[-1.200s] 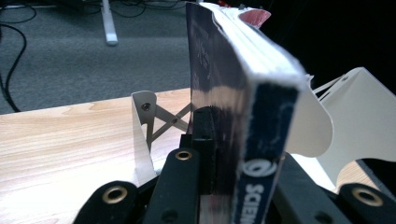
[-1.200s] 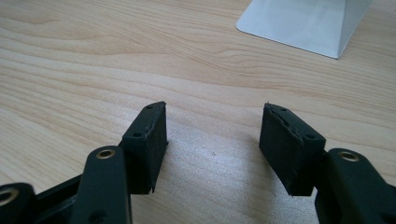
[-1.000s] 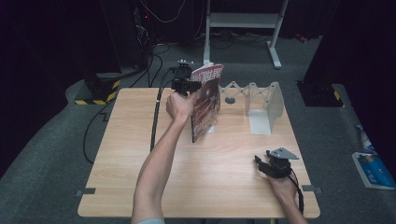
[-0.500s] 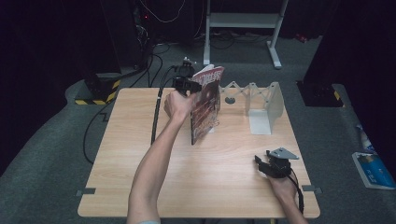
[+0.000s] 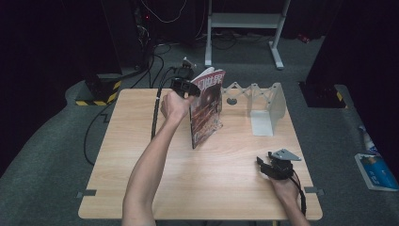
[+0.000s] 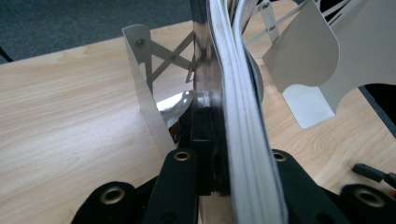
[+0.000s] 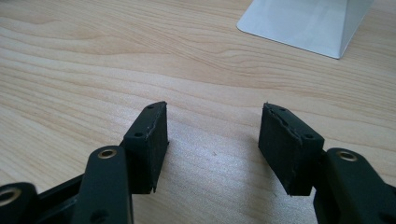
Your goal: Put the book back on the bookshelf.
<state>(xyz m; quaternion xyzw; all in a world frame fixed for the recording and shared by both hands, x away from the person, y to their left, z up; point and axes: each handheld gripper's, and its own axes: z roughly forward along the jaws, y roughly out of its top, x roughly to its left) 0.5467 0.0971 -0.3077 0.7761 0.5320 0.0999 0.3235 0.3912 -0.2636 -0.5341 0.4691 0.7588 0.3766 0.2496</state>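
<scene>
A magazine (image 5: 207,110) with a dark red cover stands upright on the wooden table (image 5: 141,165), just left of a white metal folding rack (image 5: 263,103). My left gripper (image 5: 188,87) is shut on its upper left edge. In the left gripper view the jaws clamp the magazine's pages (image 6: 238,116) at my left gripper (image 6: 231,140), and the rack's plates (image 6: 140,84) rise just behind. My right gripper (image 5: 263,164) rests low on the table at the front right. It stands open with nothing between its pads (image 7: 212,135); bare wood lies under them.
The rack's white base plate (image 7: 303,23) lies ahead of the right gripper. A black cable (image 5: 155,113) trails from the left gripper across the table's left half. On the floor, a blue-and-white pack (image 5: 376,169) lies to the right and a yellow-and-black striped block (image 5: 96,96) sits at the back left.
</scene>
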